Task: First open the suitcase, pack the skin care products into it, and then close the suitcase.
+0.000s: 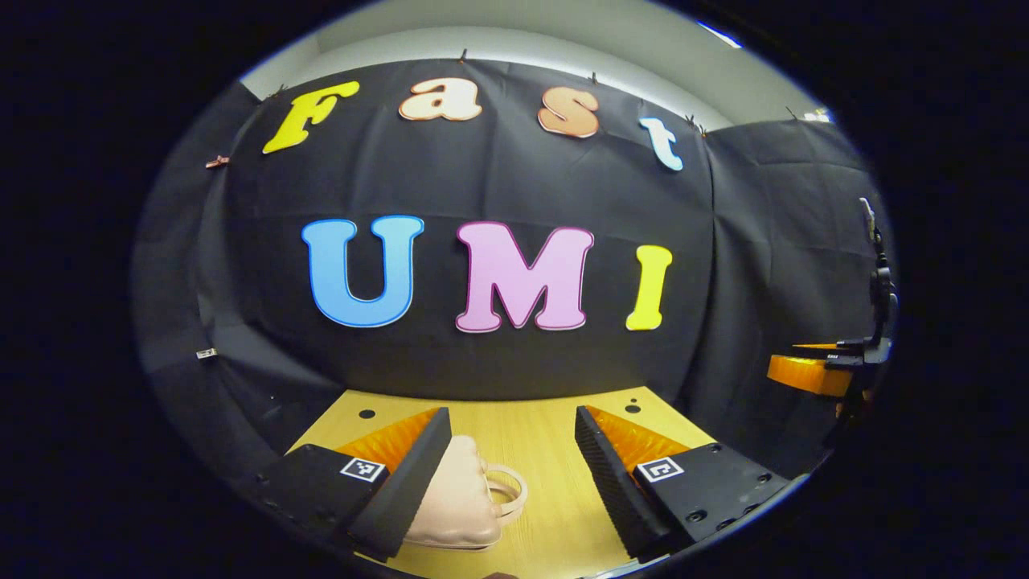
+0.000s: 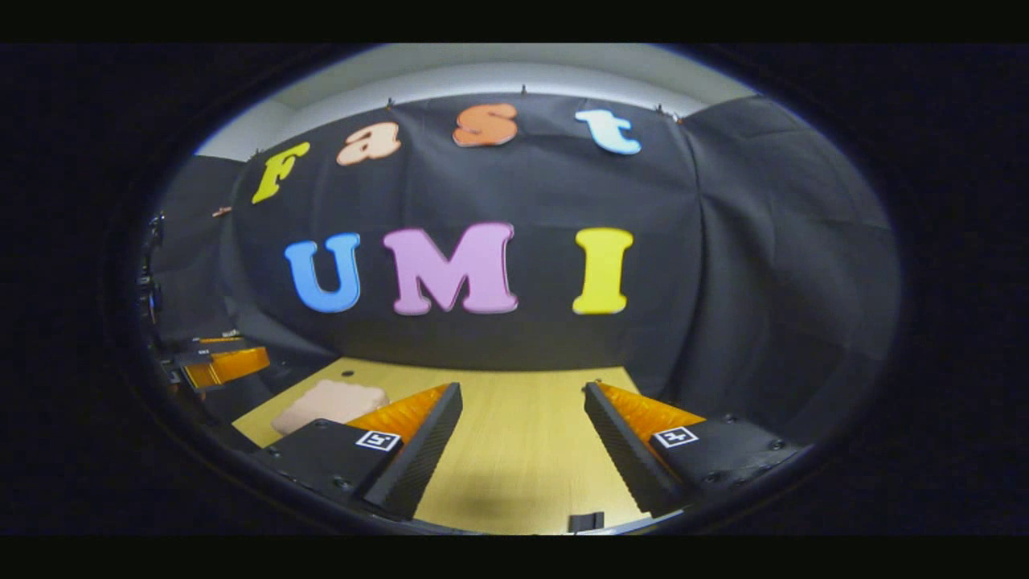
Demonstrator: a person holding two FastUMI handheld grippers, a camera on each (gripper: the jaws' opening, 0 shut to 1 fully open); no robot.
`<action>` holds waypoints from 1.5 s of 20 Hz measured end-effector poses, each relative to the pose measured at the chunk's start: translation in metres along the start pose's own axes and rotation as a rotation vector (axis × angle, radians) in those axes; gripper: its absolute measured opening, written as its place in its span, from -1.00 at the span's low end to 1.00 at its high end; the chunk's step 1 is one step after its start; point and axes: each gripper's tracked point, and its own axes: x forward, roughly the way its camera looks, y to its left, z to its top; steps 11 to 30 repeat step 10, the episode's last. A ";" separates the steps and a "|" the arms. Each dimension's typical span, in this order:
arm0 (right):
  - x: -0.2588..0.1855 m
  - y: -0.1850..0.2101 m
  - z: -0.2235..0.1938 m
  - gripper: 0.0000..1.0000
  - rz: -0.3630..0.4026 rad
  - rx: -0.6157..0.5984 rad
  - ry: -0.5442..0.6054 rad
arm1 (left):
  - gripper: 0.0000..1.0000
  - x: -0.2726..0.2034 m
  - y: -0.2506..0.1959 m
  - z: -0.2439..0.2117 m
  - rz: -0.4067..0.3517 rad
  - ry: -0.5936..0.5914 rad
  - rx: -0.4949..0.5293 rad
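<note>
the table (image 1: 530, 450) spreads out pale and wood-grained under both claws, black cloth wall behind it. on it, in the left gripper view, the suitcase (image 1: 460, 503) — small, peachy-pink, lid down, its loop handle pointing toward 3 o'clock — lies at about 7 o'clock, partly behind one finger. the left claw (image 1: 514, 466) hangs above the table, fingers spread wide, nothing between them. over in the right gripper view the right claw (image 2: 522, 442) is parted just as wide, holding nothing, and the suitcase sits off at 9 o'clock, well apart from it — the other claw shows farther out that way, at the edge.
</note>
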 end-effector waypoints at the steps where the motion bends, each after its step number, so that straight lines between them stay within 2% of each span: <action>1: -0.007 -0.004 0.020 0.94 -0.030 0.003 -0.061 | 0.96 -0.006 0.002 0.003 0.018 -0.013 -0.006; 4: -0.029 -0.003 0.058 0.94 -0.058 0.020 -0.162 | 0.96 -0.024 0.002 0.028 0.043 -0.082 -0.004; 5: -0.032 -0.007 0.066 1.00 -0.069 0.018 -0.175 | 0.96 -0.030 0.000 0.035 0.049 -0.098 0.001; 8: -0.030 -0.003 0.084 0.94 -0.032 0.014 -0.222 | 0.96 -0.039 -0.008 0.058 0.090 -0.149 0.036; 9: -0.028 0.003 0.091 0.86 -0.002 0.002 -0.239 | 0.96 -0.042 -0.013 0.065 0.100 -0.159 0.039; 10: -0.026 0.005 0.093 0.94 0.018 -0.017 -0.234 | 0.89 -0.043 -0.021 0.069 0.103 -0.161 0.040; 30: -0.026 0.005 0.093 0.94 0.018 -0.017 -0.234 | 0.89 -0.043 -0.021 0.069 0.103 -0.161 0.040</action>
